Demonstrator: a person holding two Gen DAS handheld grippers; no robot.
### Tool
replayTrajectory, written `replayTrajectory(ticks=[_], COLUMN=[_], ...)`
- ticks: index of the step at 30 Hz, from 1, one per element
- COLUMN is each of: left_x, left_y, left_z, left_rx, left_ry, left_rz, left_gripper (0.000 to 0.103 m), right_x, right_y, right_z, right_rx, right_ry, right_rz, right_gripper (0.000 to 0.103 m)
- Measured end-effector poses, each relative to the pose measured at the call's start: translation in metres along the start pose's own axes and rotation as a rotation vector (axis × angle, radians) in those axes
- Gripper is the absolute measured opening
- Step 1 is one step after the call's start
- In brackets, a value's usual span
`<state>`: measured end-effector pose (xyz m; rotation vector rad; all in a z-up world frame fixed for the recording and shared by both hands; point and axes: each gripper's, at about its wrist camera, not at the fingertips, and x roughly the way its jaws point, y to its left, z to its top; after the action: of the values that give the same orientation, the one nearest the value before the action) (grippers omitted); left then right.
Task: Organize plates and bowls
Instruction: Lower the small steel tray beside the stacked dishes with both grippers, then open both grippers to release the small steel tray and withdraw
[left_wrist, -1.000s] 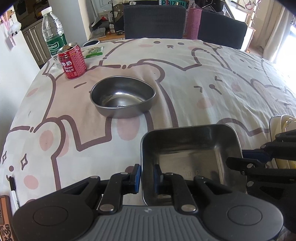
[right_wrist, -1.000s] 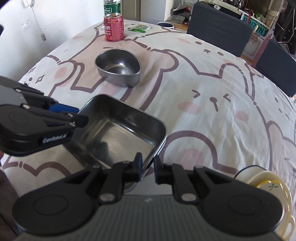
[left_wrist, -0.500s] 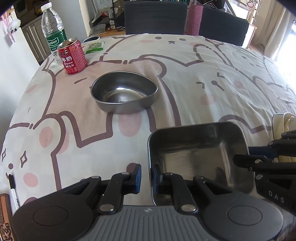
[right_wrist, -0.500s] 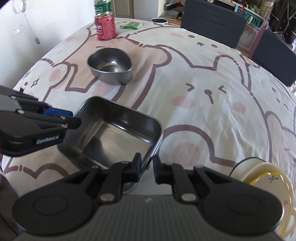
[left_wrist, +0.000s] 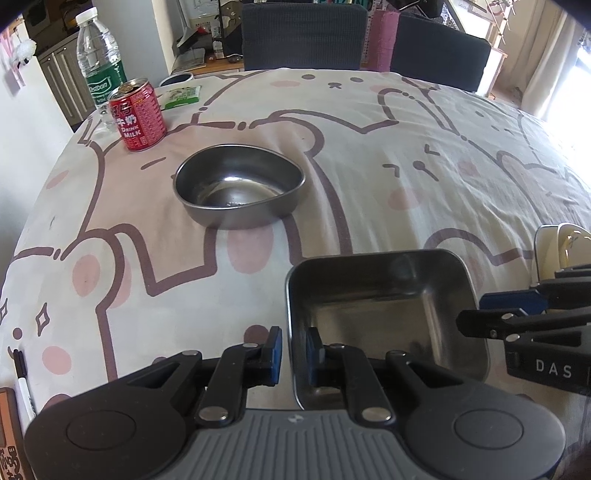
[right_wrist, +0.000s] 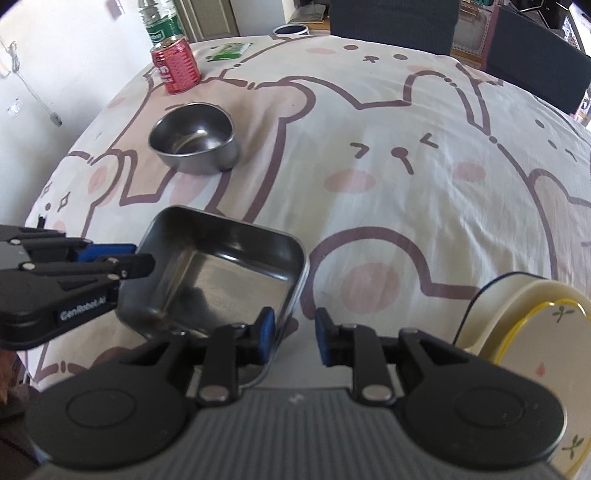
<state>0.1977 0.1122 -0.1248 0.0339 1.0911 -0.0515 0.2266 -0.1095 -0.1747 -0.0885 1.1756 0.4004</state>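
The square steel tray (left_wrist: 384, 314) sits near the table's (left_wrist: 369, 155) near edge, and the left gripper (left_wrist: 294, 350) is clamped on its left wall while the right gripper (right_wrist: 294, 334) is opening, its pads off the tray's corner. I judge the step is handing the tray to the left hand; next it must carry the tray toward the oval steel bowl (left_wrist: 240, 192) in the middle, or the cream plates (right_wrist: 535, 332) at the right edge.
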Motion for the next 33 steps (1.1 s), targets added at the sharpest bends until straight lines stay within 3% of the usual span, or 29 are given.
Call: replayTrajectory(ticks=[9,11,13,17,21,24,26,30,33], left_x=[-0.004,-0.006,-0.008,-0.014,-0.021,-0.026,-0.03,-0.042,-0.051], left_y=[-0.002,-0.002,-0.003,-0.004,-0.006,-0.007,-0.007,-0.006,-0.004], left_z=[-0.001,-0.001,-0.001,-0.002,-0.002,-0.002,-0.002,-0.001,0.001], left_rx=[0.005,0.004,0.005,0.006,0.01,0.008,0.005,-0.005,-0.019], left_ry=[0.005,0.008,0.004,-0.007,-0.024,-0.039,-0.054,-0.092,-0.122], left_rz=[-0.002,-0.001,-0.001,-0.005,-0.009,-0.006,0.006,0.017,0.016], left_gripper=[0.016,0.023,0.03,0.037,0.044,0.055,0.07,0.084,0.093], right_x=[-0.002,-0.003,-0.004,-0.009,-0.015,-0.018,-0.021,-0.032,-0.041], right_y=[0.0,-0.001,-0.002,-0.003,-0.004,-0.007,-0.01,-0.01,-0.011], right_z=[-0.002,-0.002,-0.003,-0.006,-0.009,-0.01,-0.011,-0.013,-0.014], right_rx=[0.008,0.013,0.022,0.029,0.022,0.02,0.026,-0.004,-0.02], right_ry=[-0.001,-0.004,-0.007,-0.02,-0.048,-0.065,-0.082,-0.123,-0.163], right_rz=[0.013,0.021,0.026,0.026,0.022,-0.005,-0.006,0.002,0.019], right_gripper=[0.029,0.032,0.04,0.046,0.061,0.065,0.069,0.093,0.102])
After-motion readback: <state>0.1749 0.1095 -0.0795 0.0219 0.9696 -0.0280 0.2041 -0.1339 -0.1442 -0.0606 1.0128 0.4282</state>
